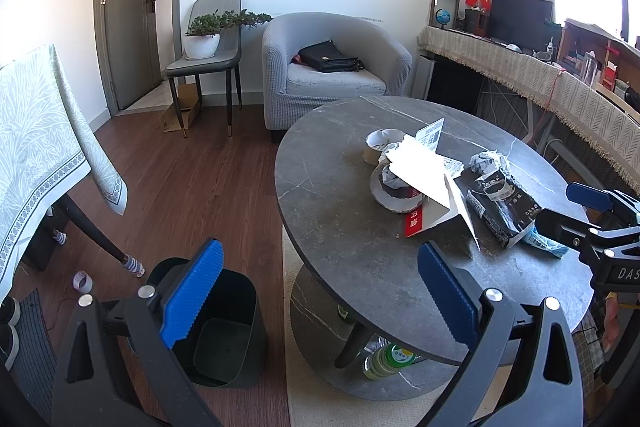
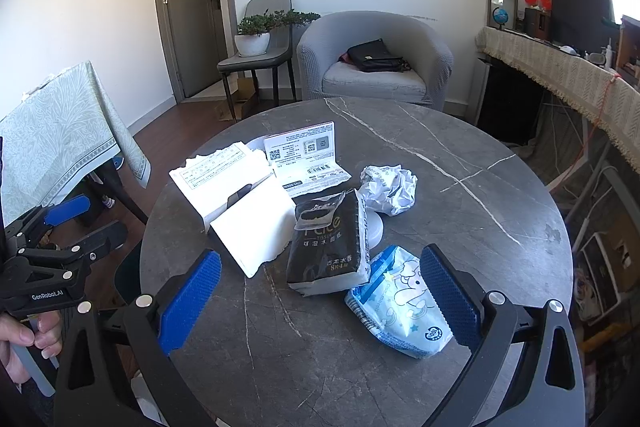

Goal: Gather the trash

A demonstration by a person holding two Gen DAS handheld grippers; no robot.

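My left gripper (image 1: 318, 291) hangs spread and empty between the bin (image 1: 224, 331) and the surface (image 2: 460, 211), ready to ferry; my right gripper (image 2: 320, 301), fingers spread, faces the blue packet (image 2: 400, 303) nearest me.

Grey stone-look table (image 2: 460, 227), matt with pale veins, and at its centre smooth white paper sheets (image 2: 224, 183) and a crumpled paper ball (image 2: 388, 189). Glossy plastic on the black tissue pack (image 2: 328, 247) and blue wipes pack (image 2: 400, 303) toward the near edge. Off the left edge, a smooth dark plastic bin (image 1: 224, 339) on brown wood-grain floor (image 1: 192, 187).
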